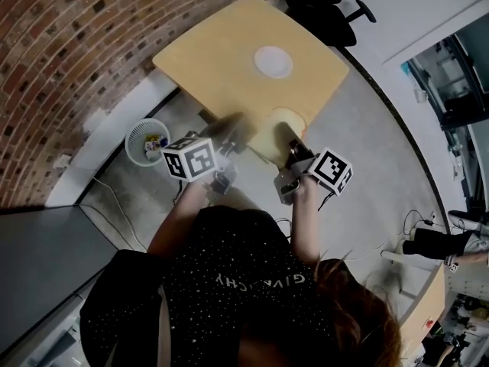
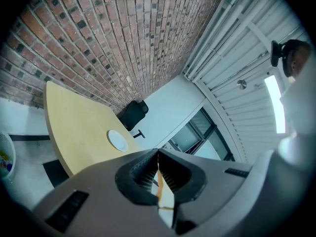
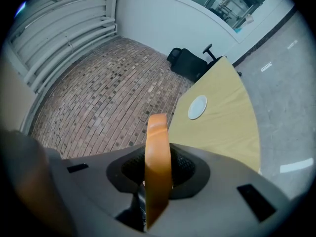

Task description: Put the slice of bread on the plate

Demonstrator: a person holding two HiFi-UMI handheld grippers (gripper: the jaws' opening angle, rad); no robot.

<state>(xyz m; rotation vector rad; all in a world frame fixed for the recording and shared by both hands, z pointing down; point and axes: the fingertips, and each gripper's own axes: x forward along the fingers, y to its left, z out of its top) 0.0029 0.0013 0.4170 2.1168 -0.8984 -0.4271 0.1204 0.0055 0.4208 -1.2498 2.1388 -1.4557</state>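
Right gripper view shows the jaws of your right gripper point(image 3: 159, 158) pinching the slice of bread point(image 3: 158, 174). The slice stands on its edge between the pads, with the brown crust turned toward the camera. Only the lower part is held; the upper part rises free above the jaws.

In the head view the bread is at about the near edge of the table point(image 1: 221, 60), and the plate point(image 1: 273, 61) lies well apart from it, in the middle of the tabletop. The left gripper point(image 1: 237, 125) is beside the right one. In its own view its jaws are pressed together at the tips, and I see nothing held there.

Several things could go wrong, I think:

- Bread is soft, so a harder squeeze may crush or tear it where the pads bite.
- The free upper part may bend over and pull the slice out of the grip on the way to the plate.
- If you let go while the slice is upright, it may tip and land across the rim or on the table.
- The plate looks light, so a touch from either gripper may push it.
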